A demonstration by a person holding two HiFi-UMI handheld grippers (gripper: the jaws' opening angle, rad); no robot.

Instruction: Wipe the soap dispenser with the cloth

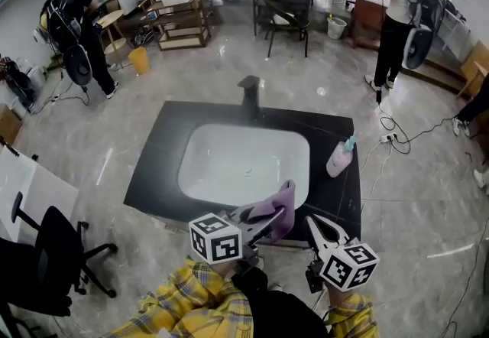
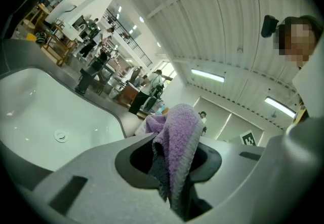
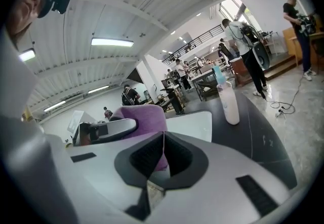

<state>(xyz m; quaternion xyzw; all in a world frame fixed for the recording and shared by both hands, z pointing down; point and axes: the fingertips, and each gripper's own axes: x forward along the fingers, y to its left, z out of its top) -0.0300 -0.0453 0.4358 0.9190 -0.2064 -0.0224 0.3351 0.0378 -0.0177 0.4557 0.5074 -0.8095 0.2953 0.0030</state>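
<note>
**Left gripper** (image 2: 172, 163): one. Its jaws are clamped on the purple cloth (image 2: 177, 129), which stands bunched up above them. You hold it over the near edge of the counter (image 1: 164, 147).

**Right gripper** (image 3: 163, 153): one. Its jaws are pressed together with nothing between them. It sits just beside your left one, near the counter's near right corner.

**Cloth:** one, in your left gripper and touching nothing else.

**Soap dispenser** (image 1: 339, 157): one pale bottle with a light-blue pump. It stands upright at the counter's right edge, just beside the right rim of the sink (image 1: 244, 164) and well apart from the cloth.

**Sink:** one. **Faucet** (image 1: 250, 95): one, at the far edge.

**Step in hand:** by my reading you are carrying the cloth in, and wiping has not begun.

**Next move:** swing the cloth right and forward onto the bottle's side. The bottle looks light and may tip, so part your right jaws to steady it.
</note>
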